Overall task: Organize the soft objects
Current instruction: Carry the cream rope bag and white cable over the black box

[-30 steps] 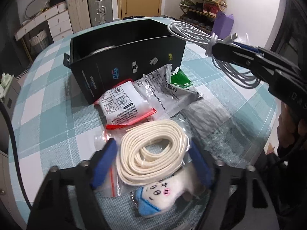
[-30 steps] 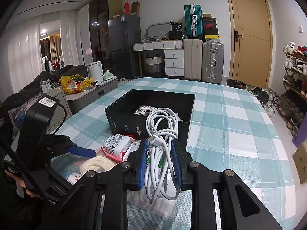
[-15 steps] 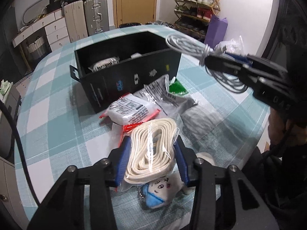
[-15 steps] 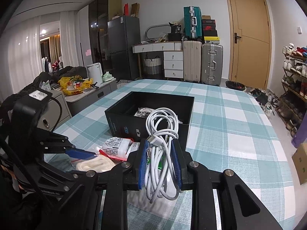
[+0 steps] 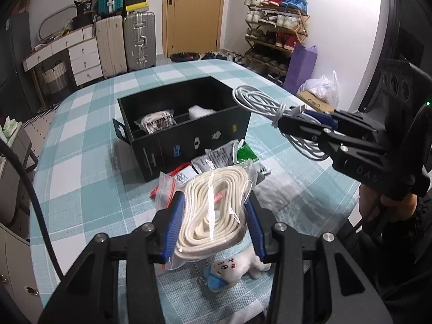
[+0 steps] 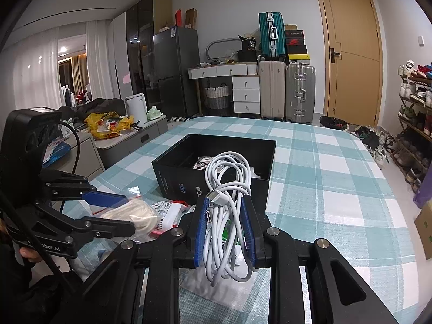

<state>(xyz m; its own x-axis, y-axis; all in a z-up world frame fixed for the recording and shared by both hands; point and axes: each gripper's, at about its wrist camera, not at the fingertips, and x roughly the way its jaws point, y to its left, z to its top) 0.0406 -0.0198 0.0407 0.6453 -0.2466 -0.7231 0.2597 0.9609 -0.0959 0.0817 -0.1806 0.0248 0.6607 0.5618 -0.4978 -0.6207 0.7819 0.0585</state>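
Observation:
My left gripper (image 5: 214,202) is shut on a clear bag of coiled cream strap (image 5: 216,210) and holds it lifted above the table; the strap bag (image 6: 132,212) also shows in the right wrist view. My right gripper (image 6: 224,202) is shut on a bundled white cable (image 6: 226,189) and hangs in the air to the right of the black box (image 5: 189,135). The box (image 6: 172,170) is open and holds a bagged white item (image 5: 158,121). A white and blue plush toy (image 5: 229,270) lies on the table below the left gripper.
A red-edged packet (image 5: 178,175), a silver foil pouch (image 5: 216,159) and a green packet (image 5: 245,154) lie in front of the box on the teal checked tablecloth (image 5: 81,178). The table edge runs close on the right. Suitcases and a shoe rack stand beyond.
My left gripper closed on the strap bag and lifted it off the table. My right gripper kept its hold on the cable and stayed near the box.

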